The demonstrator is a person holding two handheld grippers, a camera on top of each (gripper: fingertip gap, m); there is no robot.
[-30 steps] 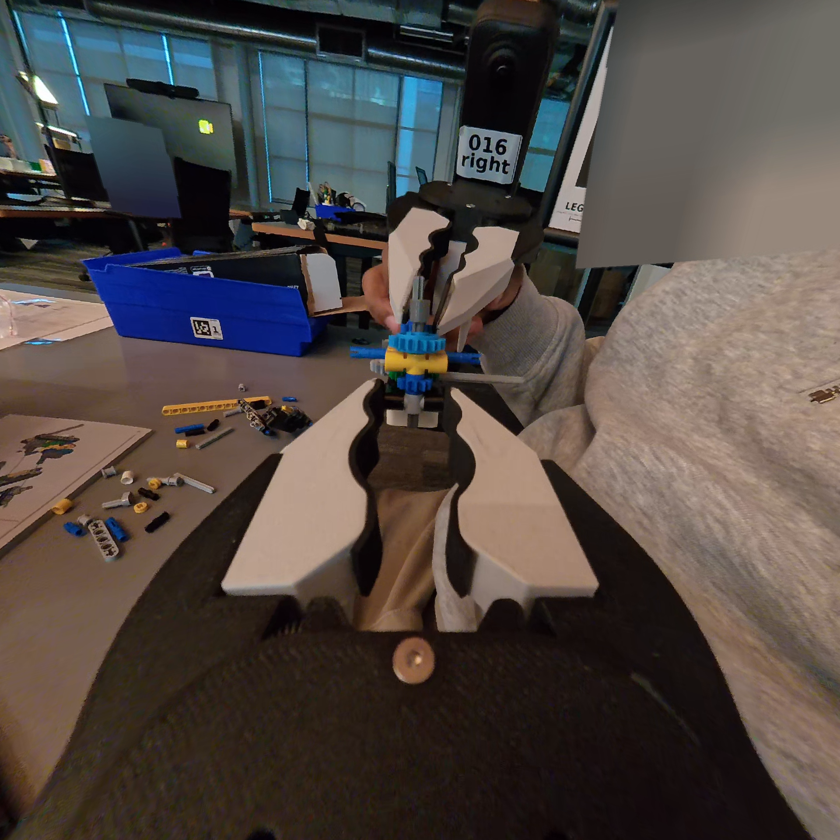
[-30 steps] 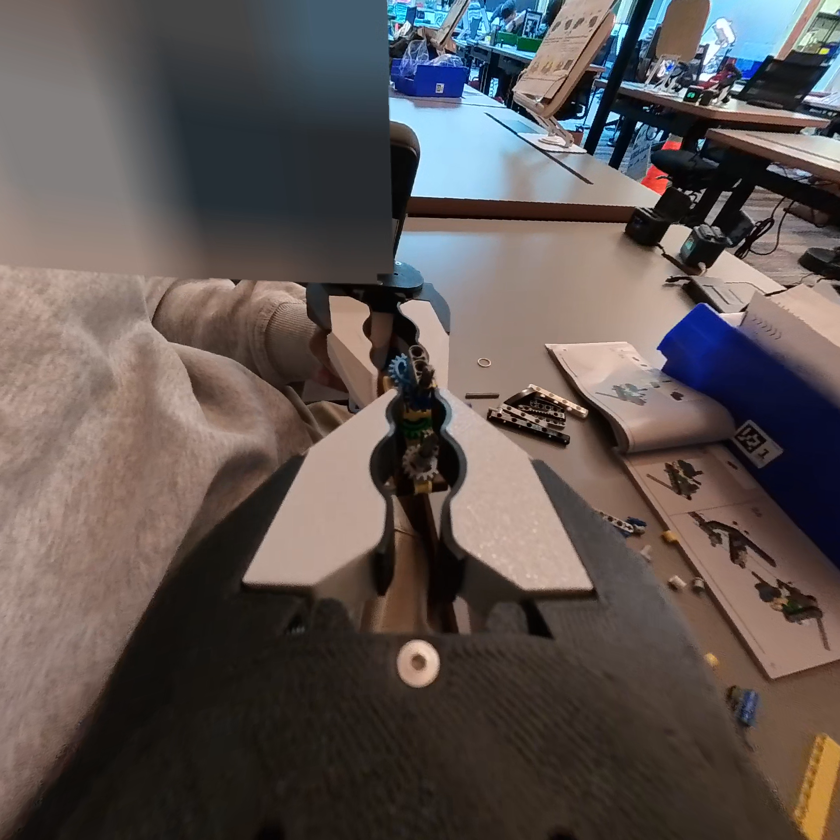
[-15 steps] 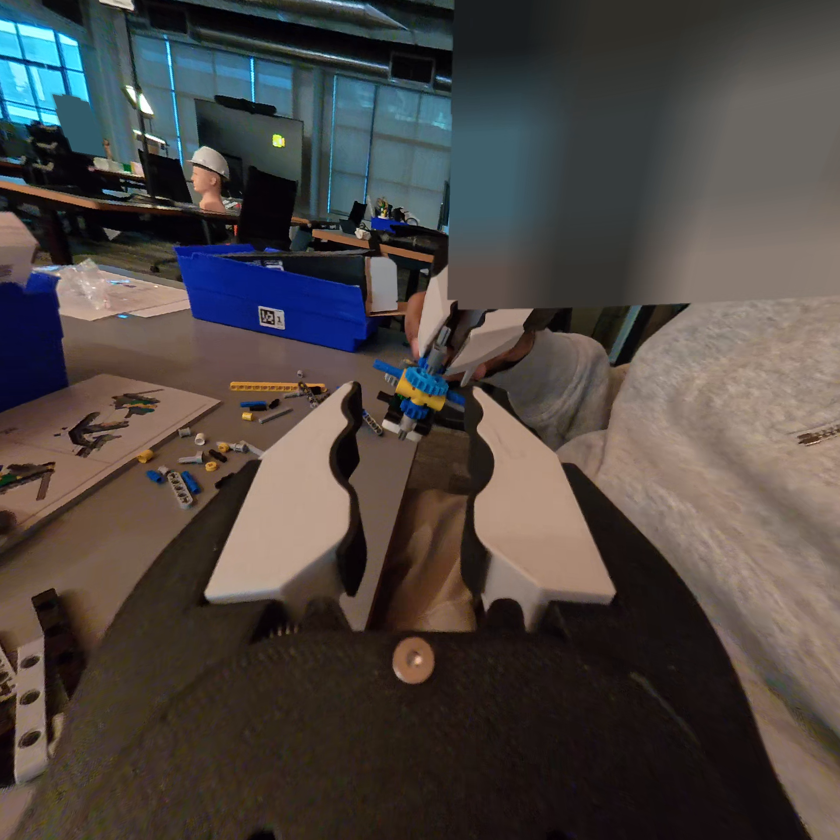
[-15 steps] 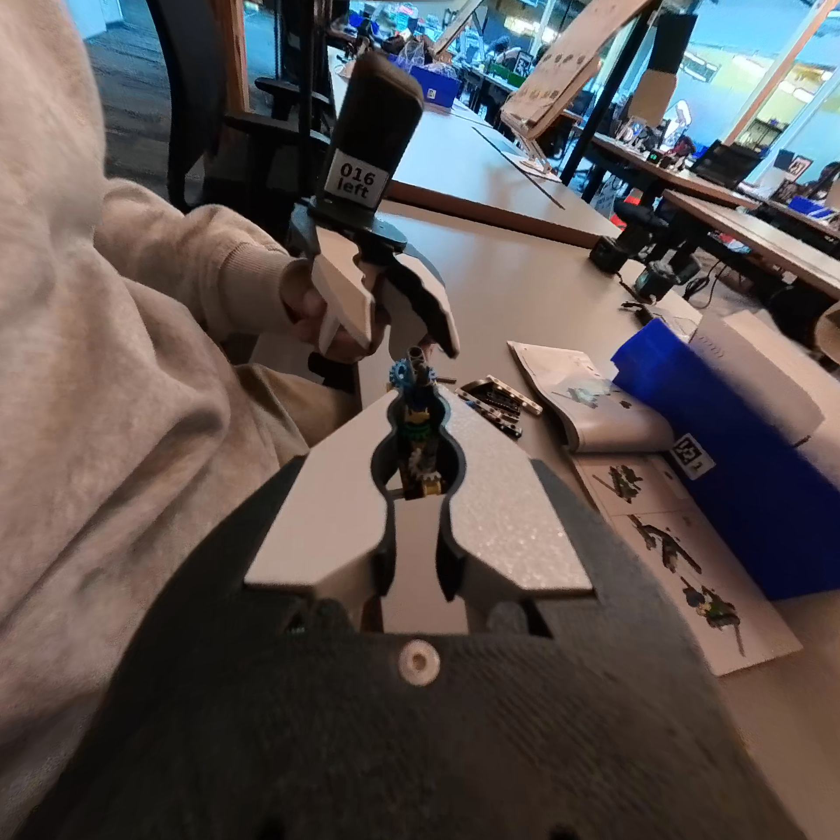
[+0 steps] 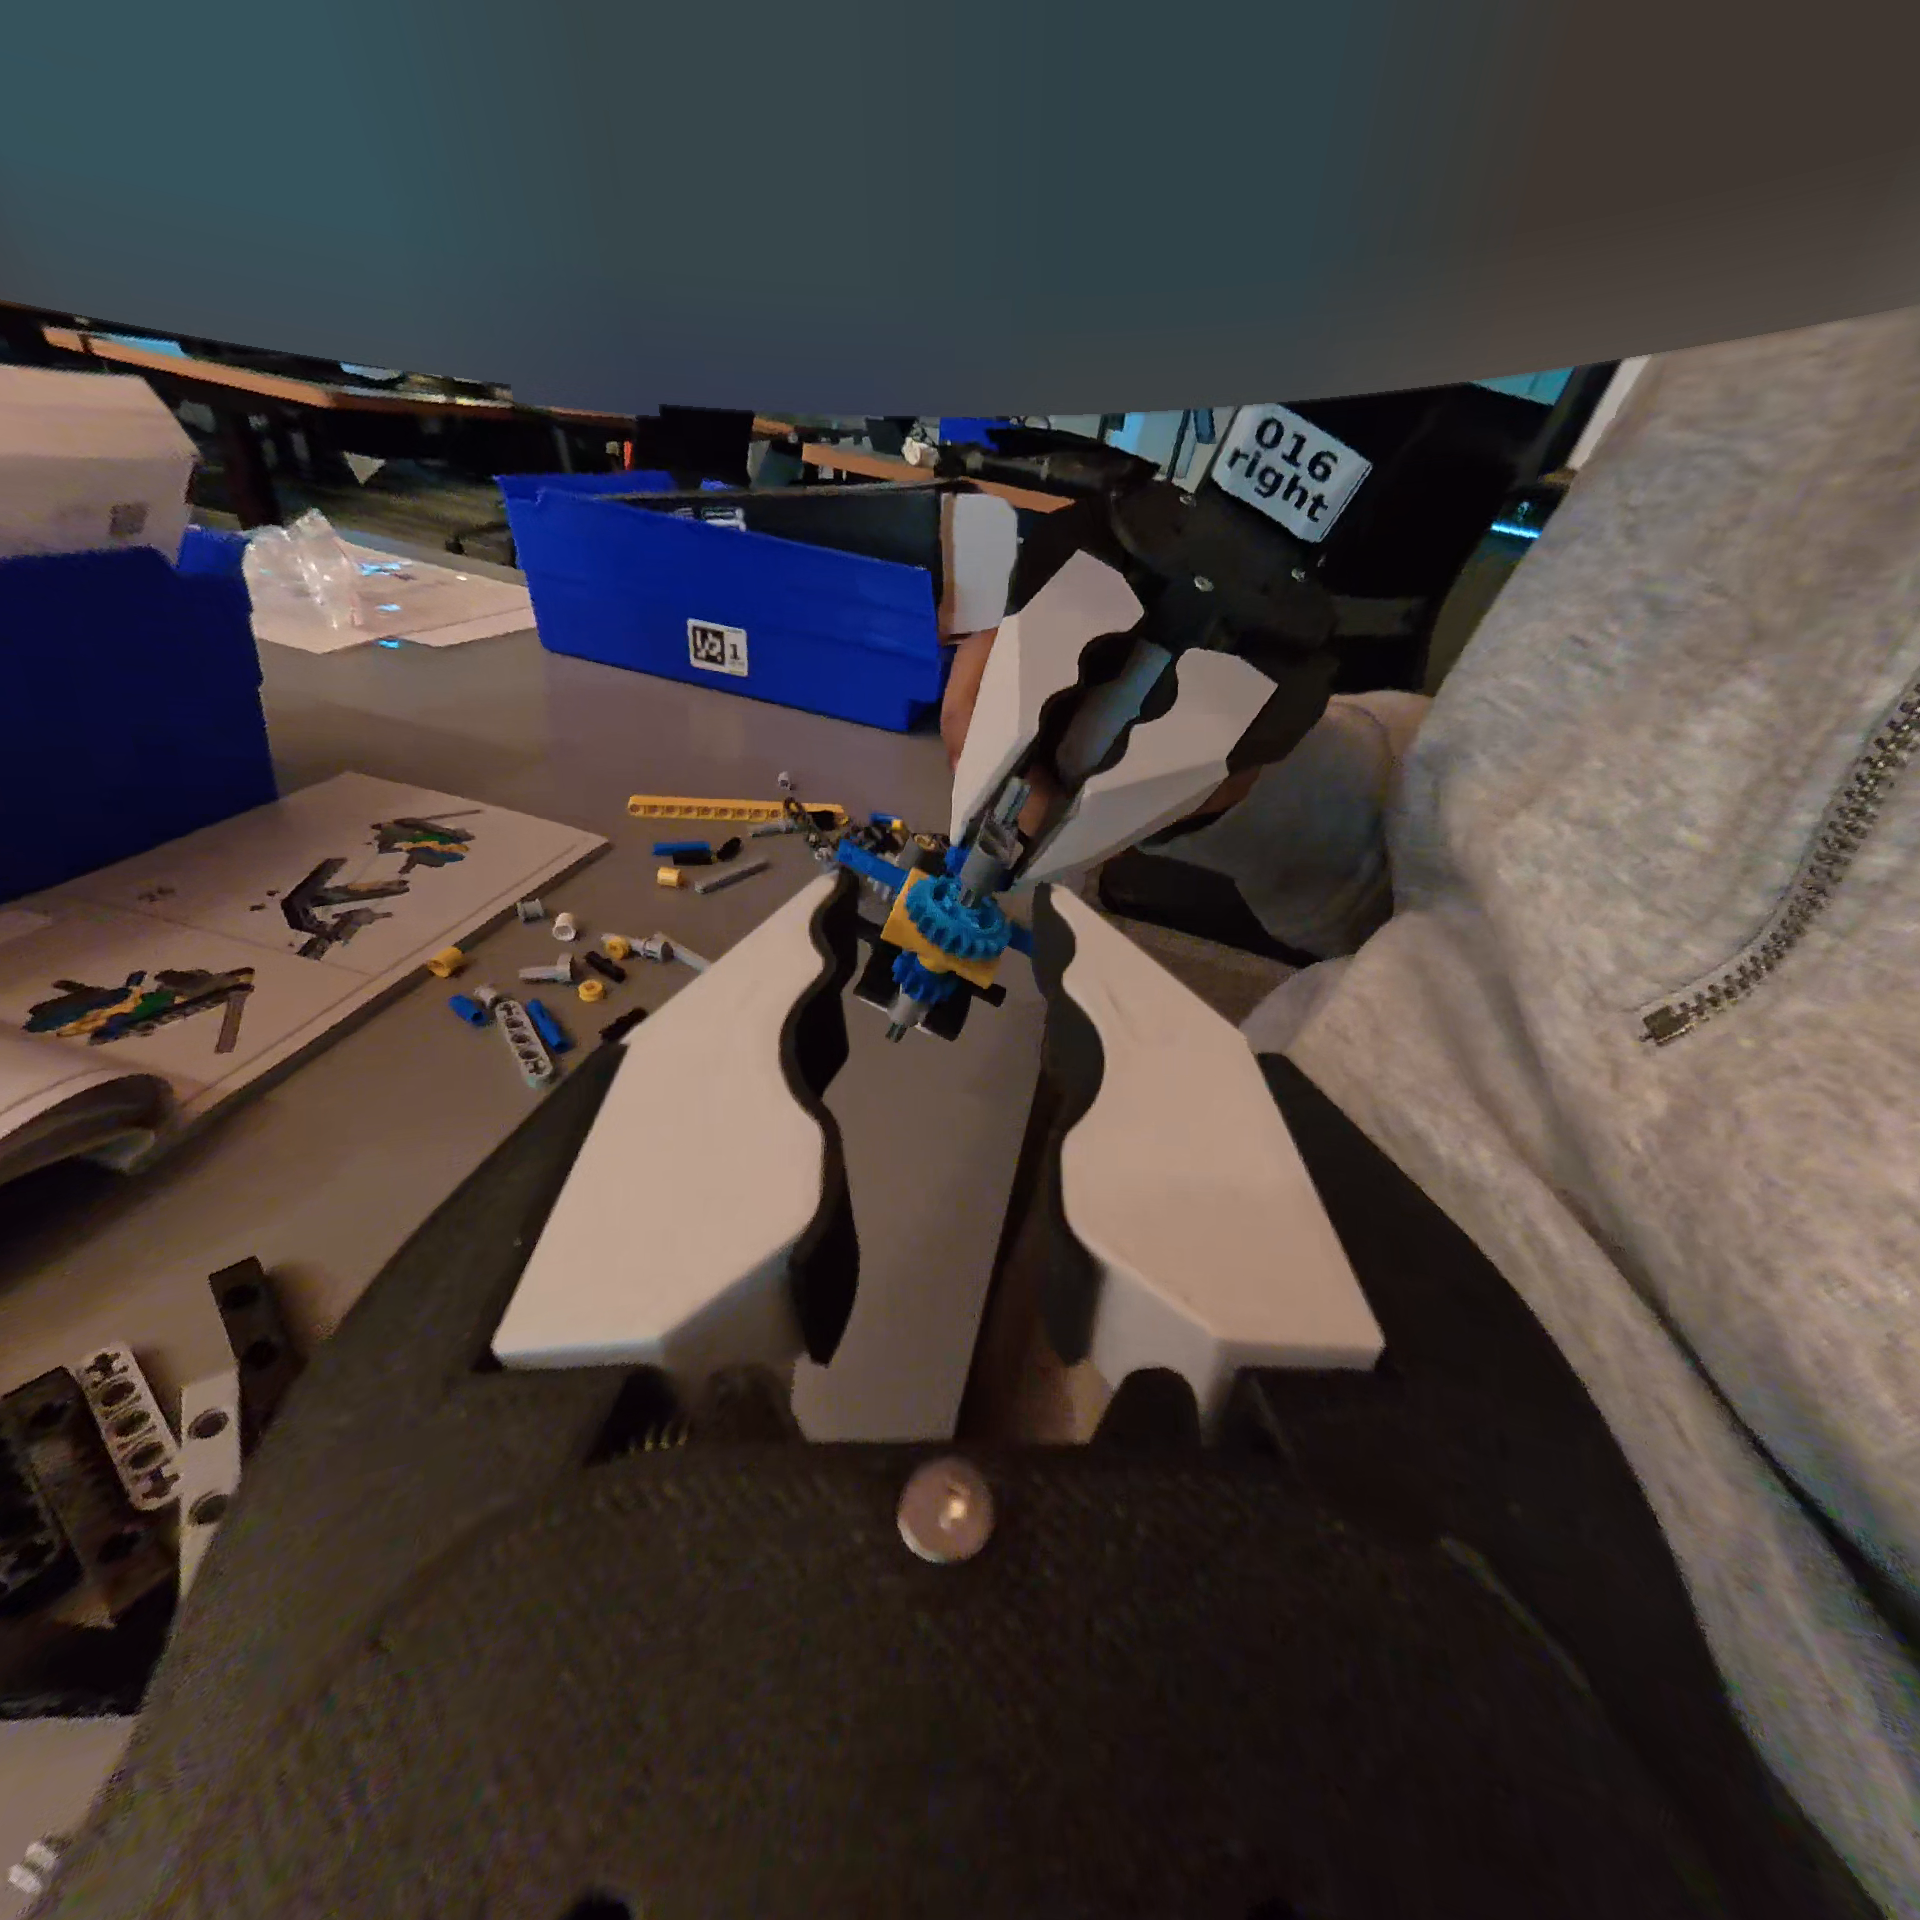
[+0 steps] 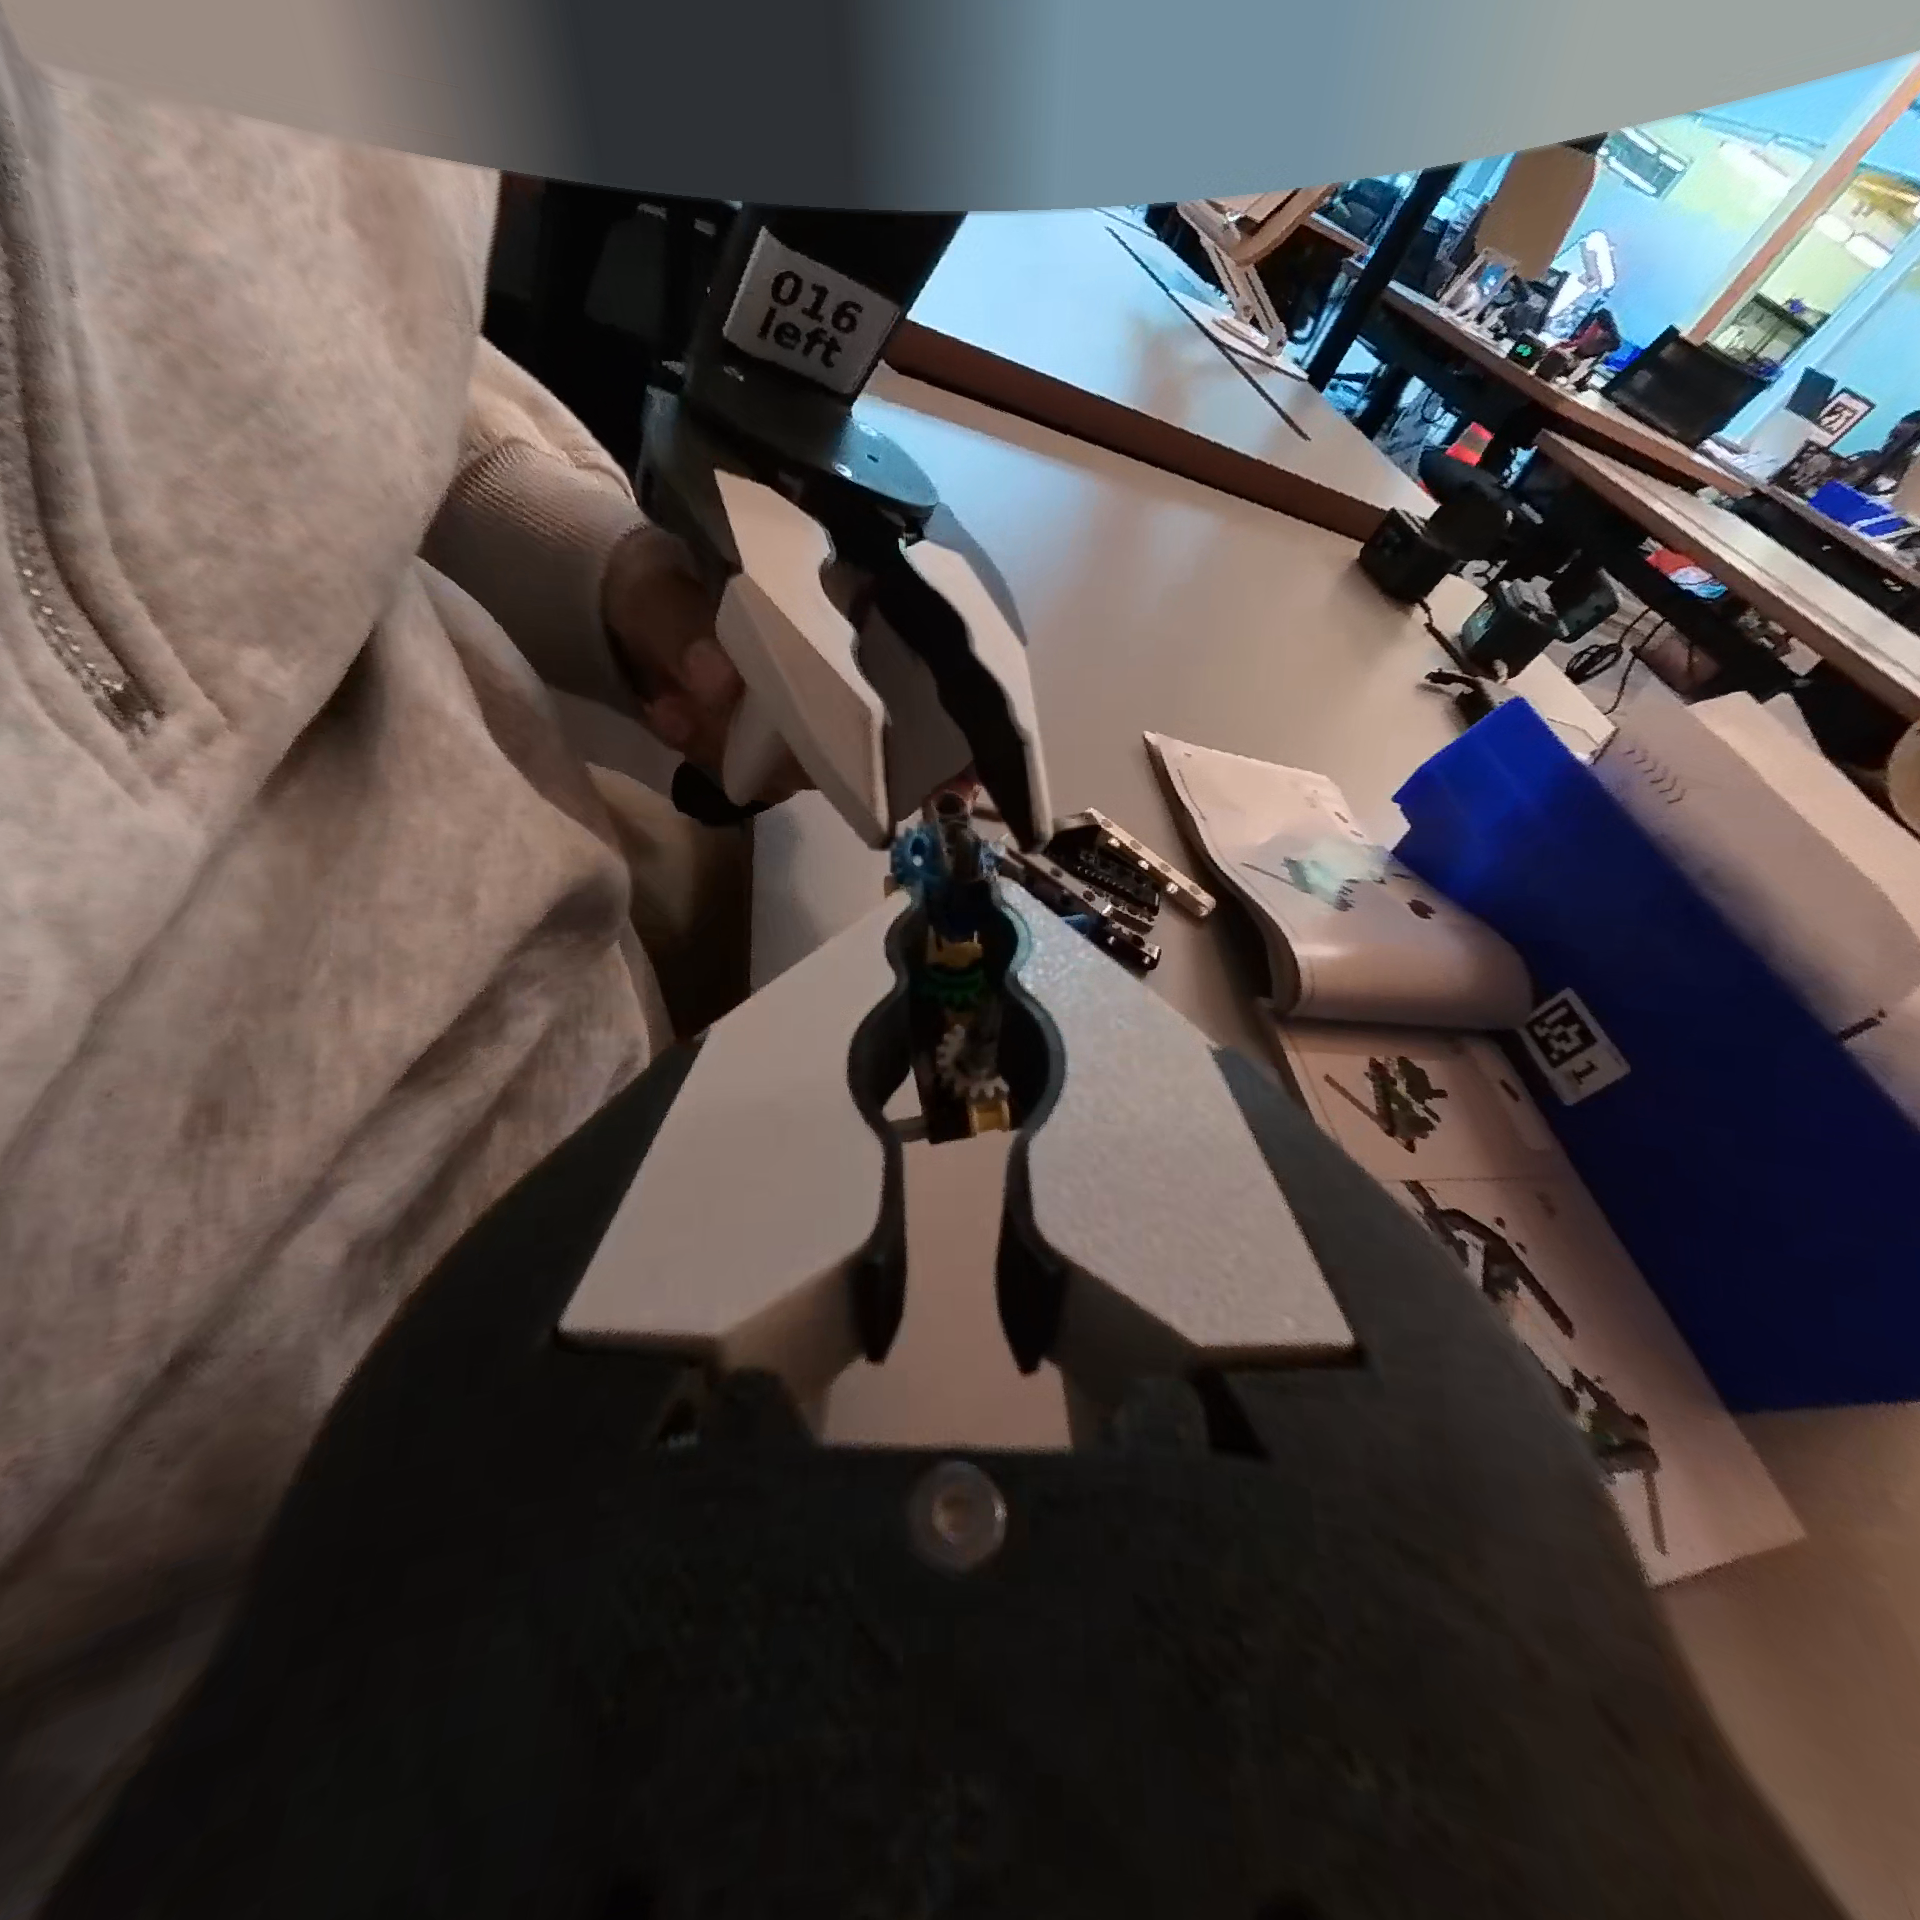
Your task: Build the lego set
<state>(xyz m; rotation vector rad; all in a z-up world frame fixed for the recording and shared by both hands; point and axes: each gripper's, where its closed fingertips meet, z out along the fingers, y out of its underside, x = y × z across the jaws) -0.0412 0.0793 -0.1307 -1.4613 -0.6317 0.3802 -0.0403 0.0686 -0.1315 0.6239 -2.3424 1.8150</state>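
Observation:
A small lego assembly [image 5: 940, 945] of blue gears, a yellow block, black parts and a grey axle hangs above the table edge. My right gripper [image 6: 956, 914] is shut on it [image 6: 956, 1039]. In the left wrist view the right gripper [image 5: 987, 831] comes down from above and pinches the assembly's top. My left gripper [image 5: 940, 894] is open, its fingertips on either side of the assembly without clamping it. In the right wrist view the left gripper [image 6: 956, 831] stands open just beyond the assembly's far end.
Loose small pieces [image 5: 561, 977] and a yellow beam [image 5: 727, 808] lie on the grey table. An open instruction booklet [image 5: 260, 935] and blue bins [image 5: 727, 613] stand to the left. Black and grey beams [image 6: 1122, 883] lie by the booklet [image 6: 1351, 935]. A person's grey hoodie [image 5: 1662, 935] fills the right. Left and right tips are no more than a few centimetres apart.
My left gripper let go of the assembly's lower end and opened. The right gripper kept its hold and tilted the assembly, which now sits between the open left fingertips.

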